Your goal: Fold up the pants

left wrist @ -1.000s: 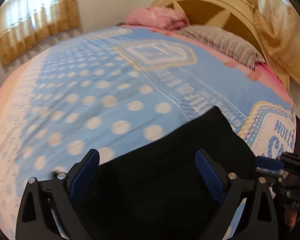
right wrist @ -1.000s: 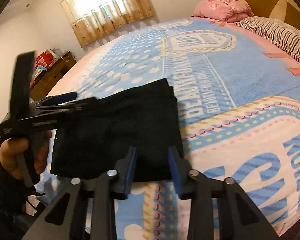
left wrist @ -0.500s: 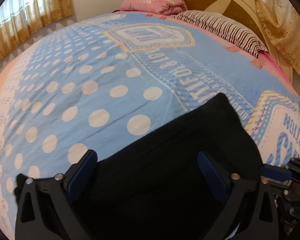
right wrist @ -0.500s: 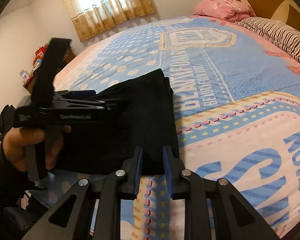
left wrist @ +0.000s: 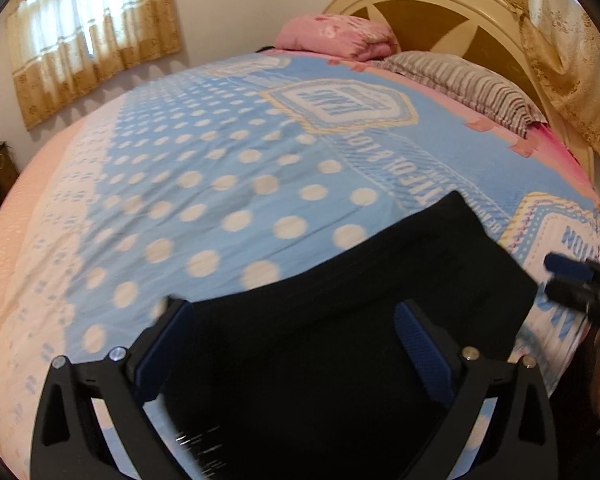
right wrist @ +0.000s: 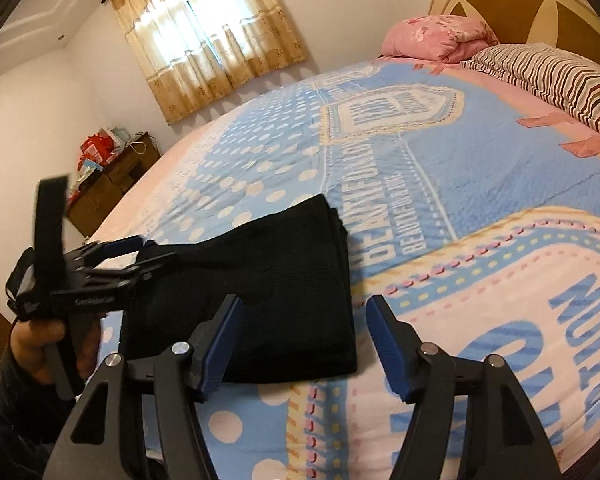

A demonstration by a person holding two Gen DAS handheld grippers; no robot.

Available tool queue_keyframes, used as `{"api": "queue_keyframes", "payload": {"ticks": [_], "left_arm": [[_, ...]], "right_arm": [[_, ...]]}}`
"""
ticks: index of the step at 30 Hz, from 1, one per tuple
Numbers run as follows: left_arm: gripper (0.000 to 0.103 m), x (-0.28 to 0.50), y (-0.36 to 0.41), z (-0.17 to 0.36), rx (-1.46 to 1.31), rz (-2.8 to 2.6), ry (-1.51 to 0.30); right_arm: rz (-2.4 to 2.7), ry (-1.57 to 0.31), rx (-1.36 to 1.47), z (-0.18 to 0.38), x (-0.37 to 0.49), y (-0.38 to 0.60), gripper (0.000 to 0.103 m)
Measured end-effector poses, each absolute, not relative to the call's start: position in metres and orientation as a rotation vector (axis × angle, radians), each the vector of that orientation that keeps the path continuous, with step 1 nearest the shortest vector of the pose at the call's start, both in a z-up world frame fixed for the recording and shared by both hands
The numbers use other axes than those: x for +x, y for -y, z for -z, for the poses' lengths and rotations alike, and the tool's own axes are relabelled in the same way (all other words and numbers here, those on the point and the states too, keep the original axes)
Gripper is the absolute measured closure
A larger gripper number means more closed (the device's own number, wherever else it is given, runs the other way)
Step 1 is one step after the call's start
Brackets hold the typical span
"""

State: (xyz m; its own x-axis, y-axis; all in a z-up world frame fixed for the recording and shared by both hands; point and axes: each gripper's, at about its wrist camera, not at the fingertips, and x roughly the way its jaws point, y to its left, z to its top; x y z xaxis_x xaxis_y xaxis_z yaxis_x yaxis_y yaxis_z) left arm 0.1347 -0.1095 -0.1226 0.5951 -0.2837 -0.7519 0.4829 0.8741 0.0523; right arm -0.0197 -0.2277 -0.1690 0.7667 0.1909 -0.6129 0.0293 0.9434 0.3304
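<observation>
2 tongs gape over the folded pants [right wrist: 268, 292] — right gripper [right wrist: 304, 344] opening, left gripper [left wrist: 292, 344] wide; only the right view shows a hand [right wrist: 48, 340].

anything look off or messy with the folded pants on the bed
Nothing stands out. The black pants lie folded in a compact rectangle, flat on the blue bedspread, with the layered edges fairly even at the far corner. Both pillows sit at the headboard.
</observation>
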Motion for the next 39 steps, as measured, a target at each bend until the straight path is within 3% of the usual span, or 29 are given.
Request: {"api": "queue_keyframes", "payload": {"ticks": [8,16,19,23,26,27,29,32,34,39], "left_arm": [[0.001,0.13,0.03,0.147,0.137,0.327,-0.875],[0.001,0.146,0.014,0.182,-0.101,0.417,-0.995],[0.002,0.146,0.017,0.182,-0.11,0.434,-0.98],[0.004,0.149,0.023,0.183,-0.102,0.446,-0.969],[0.023,0.149,0.024,0.181,-0.114,0.484,-0.977],[0.036,0.148,0.024,0.18,-0.122,0.509,-0.982],[0.048,0.144,0.023,0.178,-0.118,0.521,-0.981],[0.076,0.14,0.021,0.174,-0.115,0.535,-0.966],[0.085,0.137,0.018,0.168,-0.117,0.537,-0.954],[0.091,0.134,0.006,0.156,-0.138,0.536,-0.928]], "right_arm": [[-0.119,-0.743,0.461,0.182,0.017,0.244,0.037],[-0.135,-0.837,0.515,0.208,0.054,0.248,0.038],[-0.175,-0.851,0.536,0.213,0.058,0.248,0.052],[-0.203,-0.861,0.549,0.219,0.062,0.247,0.058],[-0.236,-0.865,0.586,0.222,0.063,0.249,0.067],[-0.237,-0.864,0.579,0.221,0.062,0.248,0.07],[-0.228,-0.856,0.535,0.215,0.058,0.242,0.074],[-0.219,-0.832,0.475,0.2,0.053,0.23,0.076],[-0.229,-0.814,0.455,0.189,0.051,0.225,0.077],[-0.283,-0.793,0.404,0.159,0.056,0.208,0.077]]}}
